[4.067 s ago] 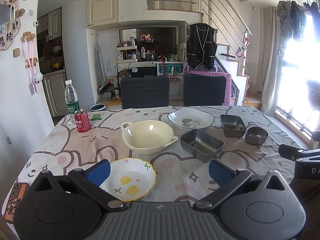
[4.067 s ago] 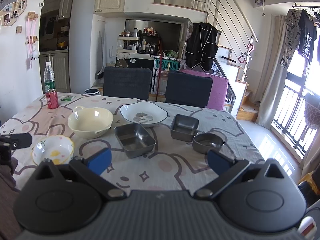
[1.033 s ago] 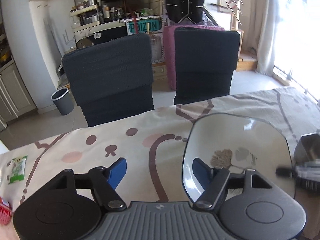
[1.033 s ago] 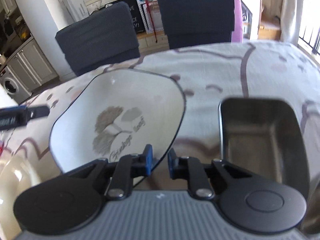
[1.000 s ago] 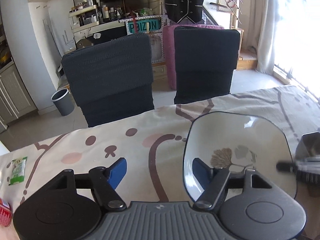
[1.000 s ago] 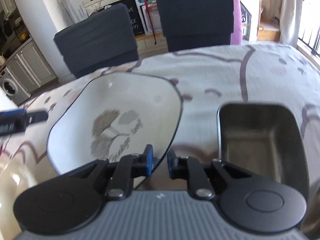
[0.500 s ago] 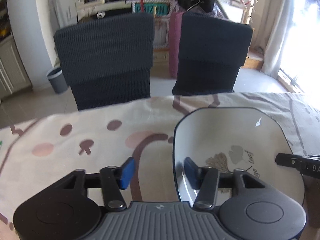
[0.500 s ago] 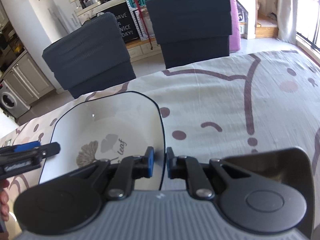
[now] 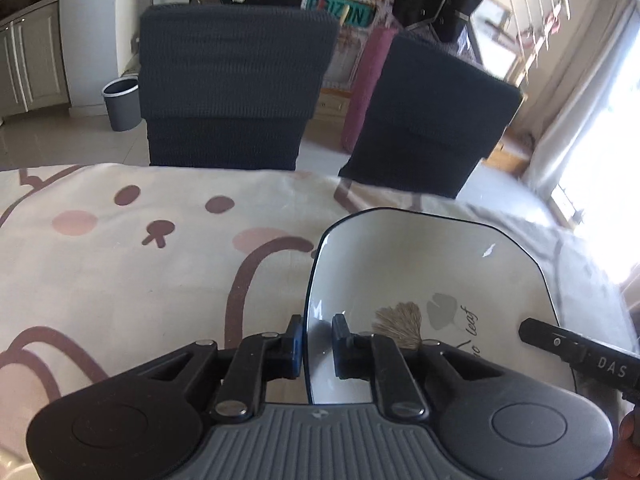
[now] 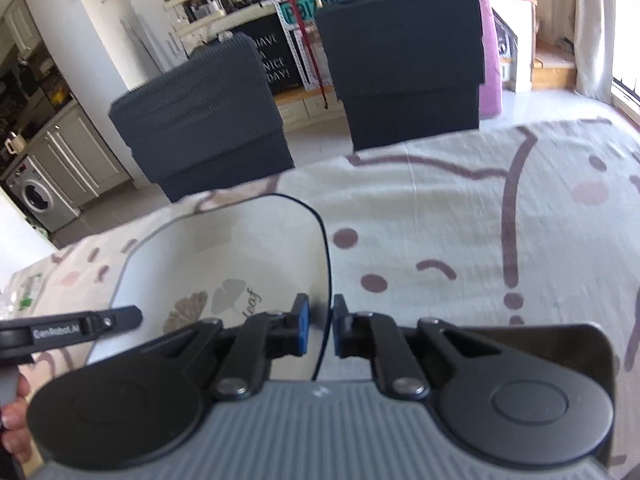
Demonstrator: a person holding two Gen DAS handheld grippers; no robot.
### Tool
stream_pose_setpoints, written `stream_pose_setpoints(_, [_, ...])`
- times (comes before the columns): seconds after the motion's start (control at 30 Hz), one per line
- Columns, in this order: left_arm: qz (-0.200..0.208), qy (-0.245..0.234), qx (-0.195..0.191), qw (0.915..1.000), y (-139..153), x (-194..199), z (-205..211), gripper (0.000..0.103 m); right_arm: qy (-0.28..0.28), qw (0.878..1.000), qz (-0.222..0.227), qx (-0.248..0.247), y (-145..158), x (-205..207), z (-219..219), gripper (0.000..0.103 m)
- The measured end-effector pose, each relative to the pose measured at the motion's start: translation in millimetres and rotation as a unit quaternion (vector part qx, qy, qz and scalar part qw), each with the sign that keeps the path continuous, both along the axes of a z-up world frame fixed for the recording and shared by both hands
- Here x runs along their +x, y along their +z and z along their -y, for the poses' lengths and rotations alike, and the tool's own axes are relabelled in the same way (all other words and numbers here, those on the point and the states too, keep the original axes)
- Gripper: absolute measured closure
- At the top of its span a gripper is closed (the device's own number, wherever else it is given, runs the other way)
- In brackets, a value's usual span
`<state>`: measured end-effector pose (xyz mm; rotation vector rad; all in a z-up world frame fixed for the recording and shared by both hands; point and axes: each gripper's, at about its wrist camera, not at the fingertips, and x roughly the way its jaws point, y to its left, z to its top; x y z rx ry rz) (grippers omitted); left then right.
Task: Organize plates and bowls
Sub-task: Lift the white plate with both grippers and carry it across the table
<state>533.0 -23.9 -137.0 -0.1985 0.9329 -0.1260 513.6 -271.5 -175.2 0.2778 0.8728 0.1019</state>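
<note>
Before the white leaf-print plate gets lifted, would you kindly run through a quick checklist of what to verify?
1. Left gripper on the white leaf-print plate: jaws have just been closing, rim between the pads; ok.
2. Right gripper clamped on the opposite rim: ok.
3. Both grips on opposite sides of the plate: ok.
4. Plate empty: ok.
5. Steel tray beside the right gripper, clearance from the plate: cannot tell.
6. Plate already off the tablecloth: cannot tell.

Home dining area: chairs (image 9: 236, 84), washing machine (image 10: 38, 200)
</note>
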Motion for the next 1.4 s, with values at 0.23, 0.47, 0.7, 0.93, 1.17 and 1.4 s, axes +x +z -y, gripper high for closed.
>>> stream_pose_setpoints(0.23, [0.061,0.004,-0.007,0.9981,69.4,-53.1,-9.4,0.088,0.034,0.998,0.059,0.015,56.8,-38.8,2.5,0.093])
stream_pose_setpoints(0.47, [0.084,-0.003,-0.026,0.9961,132.6,-150.8,-10.5,0.091,0.051,0.992,0.111,0.029,123.3,-121.8,10.7,0.093])
stream_pose_setpoints(0.7, [0.090,-0.007,-0.039,0.9952,153.5,-243.0,0.9,0.092,0.048,0.993,0.106,0.028,153.2,-202.5,18.8,0.093])
stream_pose_setpoints(0.93, [0.026,-0.007,-0.071,0.9971,119.4,-316.5,2.6,0.093,0.055,0.997,0.049,0.012,138.8,-267.3,19.4,0.093])
stream_pose_setpoints(1.17, [-0.068,-0.015,-0.084,0.9940,59.9,-345.7,3.0,0.095,0.053,0.996,-0.064,0.028,78.4,-297.6,33.5,0.092])
stream_pose_setpoints(1.4, [-0.148,-0.032,-0.083,0.9850,9.5,-351.1,12.7,0.094,0.061,0.987,-0.148,0.016,28.0,-298.1,36.8,0.091])
